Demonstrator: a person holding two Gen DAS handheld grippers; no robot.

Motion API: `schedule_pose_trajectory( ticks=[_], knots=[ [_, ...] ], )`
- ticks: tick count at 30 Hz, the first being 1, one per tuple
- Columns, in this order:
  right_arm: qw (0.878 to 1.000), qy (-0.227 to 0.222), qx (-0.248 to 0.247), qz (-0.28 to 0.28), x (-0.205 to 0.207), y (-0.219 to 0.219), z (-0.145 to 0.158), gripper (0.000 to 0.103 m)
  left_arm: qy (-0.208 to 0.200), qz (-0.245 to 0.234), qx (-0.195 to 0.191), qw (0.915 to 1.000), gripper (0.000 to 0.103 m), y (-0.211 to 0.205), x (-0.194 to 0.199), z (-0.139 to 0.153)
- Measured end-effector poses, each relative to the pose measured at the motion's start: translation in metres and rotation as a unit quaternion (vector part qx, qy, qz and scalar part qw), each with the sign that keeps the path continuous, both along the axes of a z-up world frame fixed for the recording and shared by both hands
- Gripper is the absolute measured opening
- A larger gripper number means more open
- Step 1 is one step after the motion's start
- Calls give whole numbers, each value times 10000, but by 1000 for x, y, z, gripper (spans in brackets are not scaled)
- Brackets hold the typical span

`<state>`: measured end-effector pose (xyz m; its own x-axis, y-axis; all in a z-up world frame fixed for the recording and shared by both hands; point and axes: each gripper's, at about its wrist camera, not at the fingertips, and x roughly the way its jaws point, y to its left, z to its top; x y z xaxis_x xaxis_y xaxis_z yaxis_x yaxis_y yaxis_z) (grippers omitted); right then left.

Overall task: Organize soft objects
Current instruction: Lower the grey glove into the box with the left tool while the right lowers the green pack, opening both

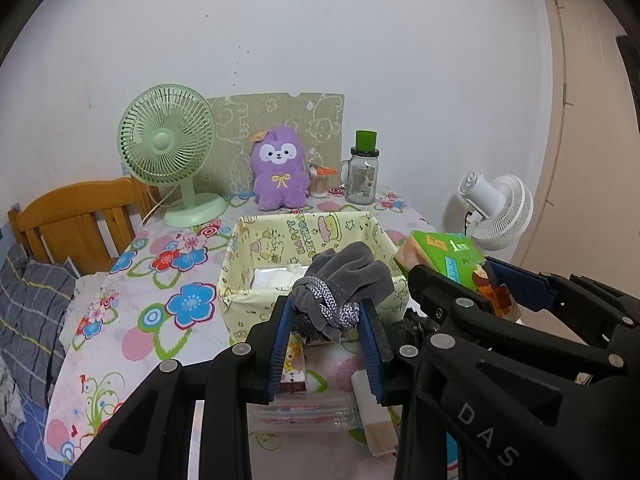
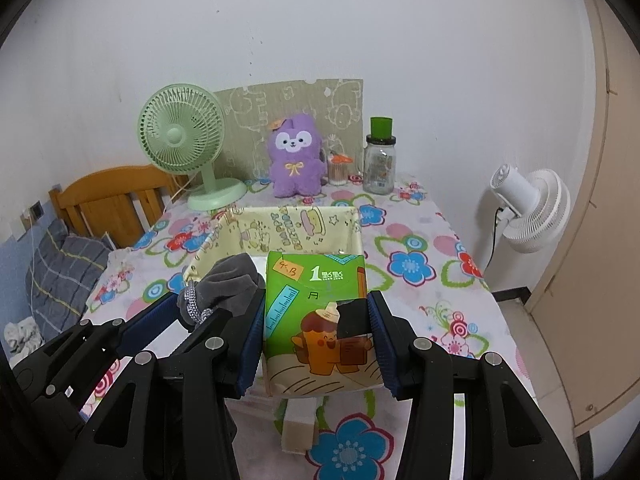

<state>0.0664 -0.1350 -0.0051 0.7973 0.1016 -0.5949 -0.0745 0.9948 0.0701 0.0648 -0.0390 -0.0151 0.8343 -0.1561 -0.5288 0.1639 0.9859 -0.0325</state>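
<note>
Grey velvet pouch [image 1: 344, 280] sits clamped in your left tool [image 1: 328, 344], raised just before the yellow fabric bin [image 1: 280, 240]. Your right tool [image 2: 316, 344] is clamped on a green tissue pack [image 2: 316, 312]. Only the left view shows white folded items inside the bin and packets on the desk [image 1: 160, 280] beneath.

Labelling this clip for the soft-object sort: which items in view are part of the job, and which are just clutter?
In play: grey drawstring pouch in the left gripper; green tissue pack in the right gripper; yellow fabric bin.

Lying about: green fan, white fan, purple plush (soft, but untouched), glass jar, cotton swab cup.
</note>
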Motion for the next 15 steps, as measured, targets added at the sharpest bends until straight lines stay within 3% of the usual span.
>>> schedule_pose_trajectory(
  ticks=[15],
  knots=[
    [10000, -63, 38, 29, 20, -1, 14, 52, -70, 93, 62, 9999, 33, 0, 18, 14]
  ],
)
